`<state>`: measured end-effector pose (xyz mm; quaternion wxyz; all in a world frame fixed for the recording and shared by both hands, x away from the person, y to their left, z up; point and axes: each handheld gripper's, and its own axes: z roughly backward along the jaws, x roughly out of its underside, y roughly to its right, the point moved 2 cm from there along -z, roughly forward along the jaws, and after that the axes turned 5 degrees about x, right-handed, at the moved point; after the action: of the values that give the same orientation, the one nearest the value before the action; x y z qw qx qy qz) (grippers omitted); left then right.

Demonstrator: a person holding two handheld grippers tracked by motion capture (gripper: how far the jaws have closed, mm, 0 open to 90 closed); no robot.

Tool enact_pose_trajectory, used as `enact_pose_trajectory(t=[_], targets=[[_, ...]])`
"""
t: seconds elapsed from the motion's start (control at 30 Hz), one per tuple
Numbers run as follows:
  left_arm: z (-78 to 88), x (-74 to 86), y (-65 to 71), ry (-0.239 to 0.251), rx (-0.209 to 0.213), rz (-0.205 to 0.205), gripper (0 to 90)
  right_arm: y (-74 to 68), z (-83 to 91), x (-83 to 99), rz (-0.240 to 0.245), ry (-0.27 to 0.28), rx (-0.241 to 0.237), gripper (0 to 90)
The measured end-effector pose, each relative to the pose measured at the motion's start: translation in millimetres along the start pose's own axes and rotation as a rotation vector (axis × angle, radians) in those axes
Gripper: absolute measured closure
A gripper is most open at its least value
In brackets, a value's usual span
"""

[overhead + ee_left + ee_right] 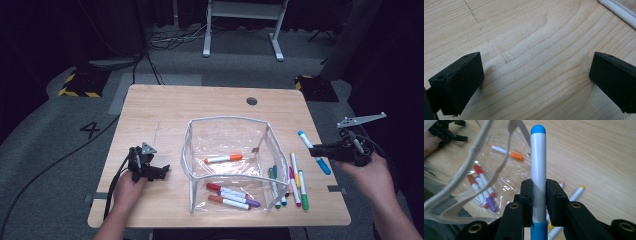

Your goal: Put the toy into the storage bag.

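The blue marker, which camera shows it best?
The right gripper view: the blue marker stands close up, clamped between the right gripper jaws. The high view shows it small and slanted beside the table's right edge.

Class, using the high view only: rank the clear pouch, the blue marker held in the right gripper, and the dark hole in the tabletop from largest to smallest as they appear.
1. Clear pouch, by far the largest.
2. Blue marker, long and thin, partly hidden by the right gripper.
3. Dark hole, smallest, though it lies farther from the camera.
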<state>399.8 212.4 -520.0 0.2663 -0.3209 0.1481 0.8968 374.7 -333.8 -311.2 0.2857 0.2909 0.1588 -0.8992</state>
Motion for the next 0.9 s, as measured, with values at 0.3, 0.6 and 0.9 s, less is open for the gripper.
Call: enact_pose_trajectory(t=[0.3,0.6,0.9], targets=[[-0.4,-0.4,0.3,0.003,-0.002,0.002,0.0,-49.8,2.2,-43.5,0.171,-0.031,-0.063,76.0],[-0.4,-0.1,1.3,0.004,-0.008,0.01,0.0,-89.0,-18.3,-79.5,0.299,-0.071,-0.128,76.0],[-0.4,-0.1,1.4,0.004,-0.009,0.011,0.0,-116.7,-45.8,-102.4,0.377,-0.136,-0.171,76.0]])
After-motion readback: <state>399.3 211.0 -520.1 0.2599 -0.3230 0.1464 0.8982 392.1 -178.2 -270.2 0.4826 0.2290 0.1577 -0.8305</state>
